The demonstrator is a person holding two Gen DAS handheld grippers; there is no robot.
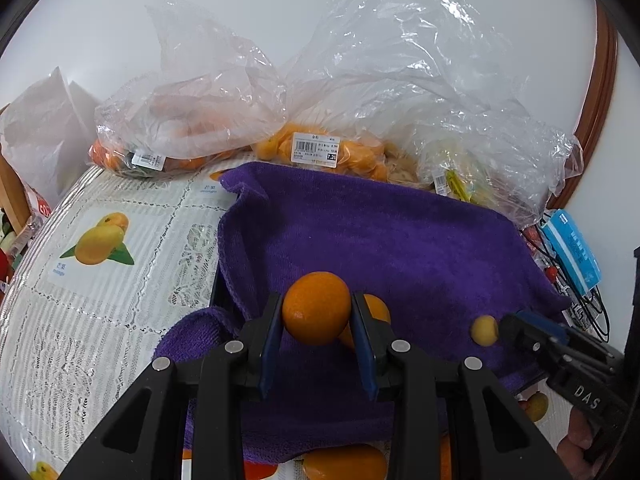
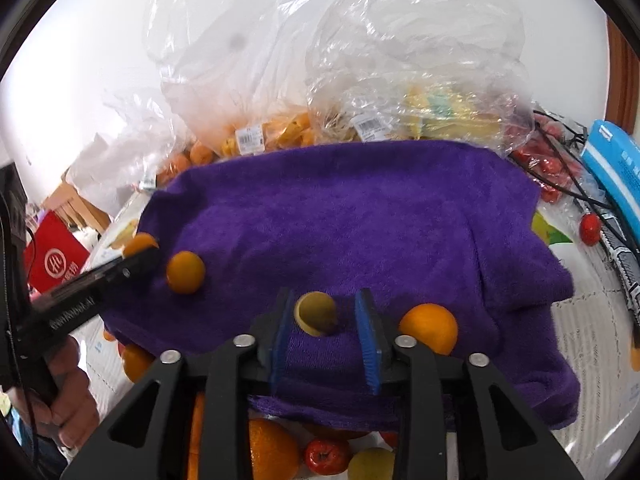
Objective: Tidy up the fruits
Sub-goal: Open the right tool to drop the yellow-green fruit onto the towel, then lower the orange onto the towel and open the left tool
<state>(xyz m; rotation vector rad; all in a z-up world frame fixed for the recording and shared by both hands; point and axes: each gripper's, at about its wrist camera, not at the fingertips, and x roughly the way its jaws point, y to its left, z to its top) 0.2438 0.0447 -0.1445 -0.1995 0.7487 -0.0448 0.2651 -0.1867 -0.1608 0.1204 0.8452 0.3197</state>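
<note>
A purple towel covers the middle of the table. My left gripper is shut on a small round orange fruit, held just above the towel. A second orange fruit lies right behind it, partly hidden. In the right wrist view my right gripper stands open around a small yellow fruit that rests on the towel, with a gap beside the right pad. Another orange lies just right of it. The left gripper shows at the left, next to an orange.
Clear plastic bags of orange fruit and yellow fruit line the back against the wall. A blue box, black cables and small red fruits crowd the right. A lace cloth with fruit pictures lies to the left.
</note>
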